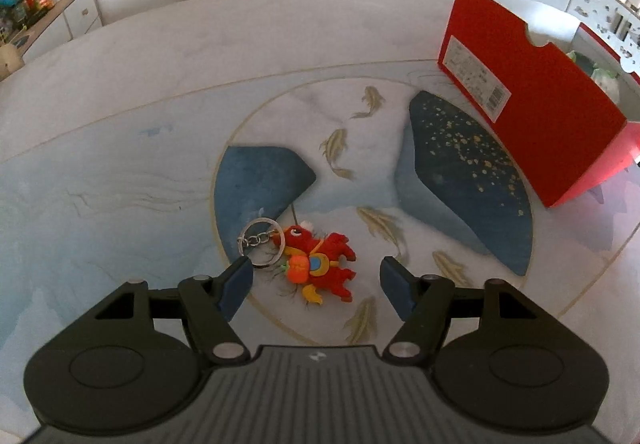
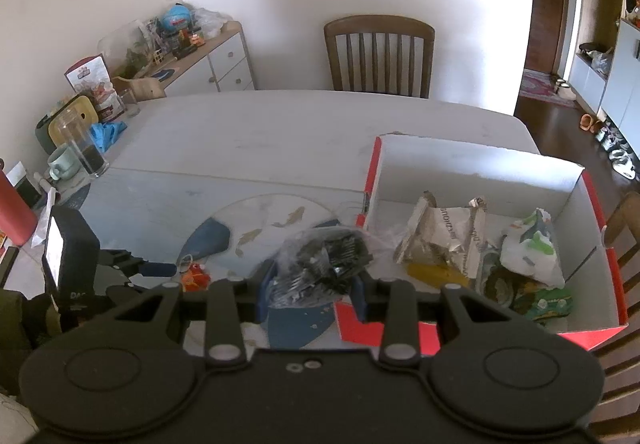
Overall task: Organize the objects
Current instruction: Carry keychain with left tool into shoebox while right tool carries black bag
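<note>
While my left gripper (image 1: 316,286) hangs over the table (image 1: 160,56), its blue pads stand apart and press on nothing. A red toy keychain (image 1: 318,264) lies flat on the tabletop between them, untouched; its metal ring (image 1: 260,242) sits just beside my left pad. Nothing blocks the way to it from above.

Moving right: my right gripper (image 2: 312,286) pinches a clear bag of dark bits (image 2: 320,264) between its pads, just beside the near-left corner of the red box (image 2: 472,164).

Further right, the box stands open with white inside walls. In it: one crumpled silver packet (image 2: 444,236), one yellow piece (image 2: 436,274) under it, one white-and-green bag (image 2: 532,248), one green wrapper (image 2: 544,300). What lies beneath them I cannot tell.

Counts: one keychain, one clear bag, one box, two grippers. At the table's far left edge: one tall glass (image 2: 82,142), one pale green mug (image 2: 62,162), one red bottle (image 2: 14,212), one blue cloth (image 2: 106,134).

Surface: pale tabletop printed with a round design, dark blue shapes and gold fish (image 1: 334,148).

Room: one slatted wooden chair (image 2: 378,56) at the far side, a second chair (image 2: 622,228) at the right edge, a cluttered white sideboard (image 2: 208,64) against the left wall, a dark door (image 2: 554,4) and shoes (image 2: 616,152) on the floor far right.
</note>
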